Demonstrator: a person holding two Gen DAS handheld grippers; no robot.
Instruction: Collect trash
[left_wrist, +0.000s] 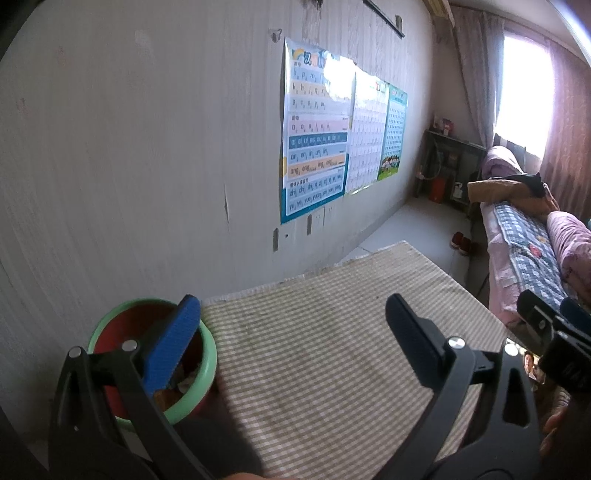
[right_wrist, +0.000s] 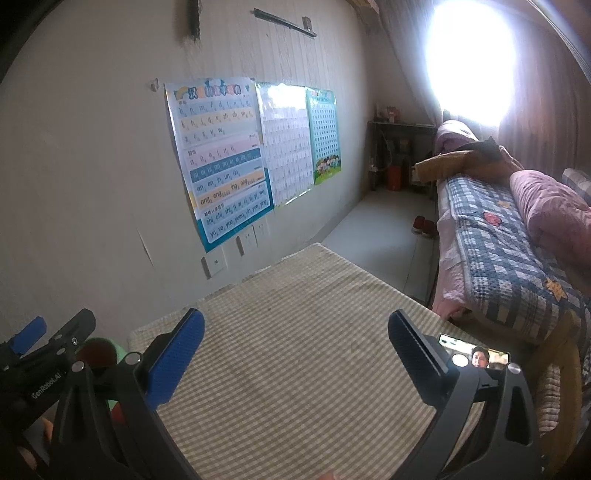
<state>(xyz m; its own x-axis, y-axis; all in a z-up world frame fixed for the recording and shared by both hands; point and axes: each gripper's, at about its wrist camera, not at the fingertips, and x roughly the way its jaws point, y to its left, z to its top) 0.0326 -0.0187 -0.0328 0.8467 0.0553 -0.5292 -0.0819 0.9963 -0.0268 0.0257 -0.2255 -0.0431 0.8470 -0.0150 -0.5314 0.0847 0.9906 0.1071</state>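
Hovering with fingers spread wide and empty, the left gripper (left_wrist: 291, 332) sits just right of the bin (left_wrist: 207, 354), which holds scraps; the right gripper (right_wrist: 295, 343) is wide too. Judging the tablecloth (left_wrist: 332, 325) bare, scan beyond the bin before reaching.

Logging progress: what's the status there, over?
Left gripper open, empty. Right gripper open, empty. Bin at table's left edge, scraps inside. Phone by right gripper.
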